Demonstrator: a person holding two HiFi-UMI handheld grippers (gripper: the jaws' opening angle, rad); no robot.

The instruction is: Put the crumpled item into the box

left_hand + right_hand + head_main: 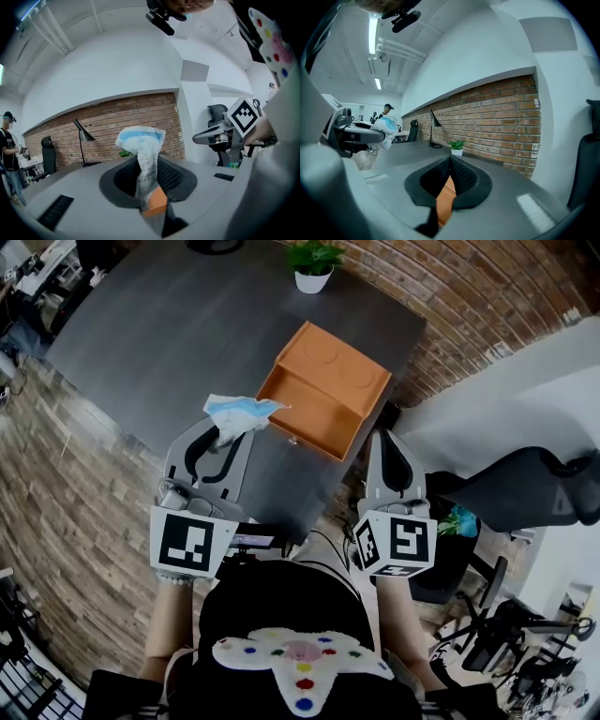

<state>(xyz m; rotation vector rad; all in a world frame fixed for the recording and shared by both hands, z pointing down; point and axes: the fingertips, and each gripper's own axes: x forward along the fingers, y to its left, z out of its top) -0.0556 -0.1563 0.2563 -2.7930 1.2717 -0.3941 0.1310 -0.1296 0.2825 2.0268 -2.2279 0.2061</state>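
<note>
Gripping the crumpled item (pixel 239 413) at its lower end, left gripper (pixel 222 439); wrapper white and blue, fine print too small to read. Right gripper (pixel 387 442) alongside, jaws together, empty. Just ahead of both, open orange box (pixel 309 413) on dark table (pixel 169 343); potted plant (pixel 314 266) beyond.

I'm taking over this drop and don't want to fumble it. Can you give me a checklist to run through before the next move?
1. Grip: the left gripper is shut on the crumpled white-and-blue plastic wrapper: ok.
2. The orange rectangular box is open, its lid folded back: ok.
3. Box interior free of other things: ok.
4. Wrapper over the opening: not ok; in the head view it shows by the box's left rim.
5. The right gripper is shut, empty and off to the box's right: ok.
6. The green plant in white pot stands away from the path: ok.
</note>
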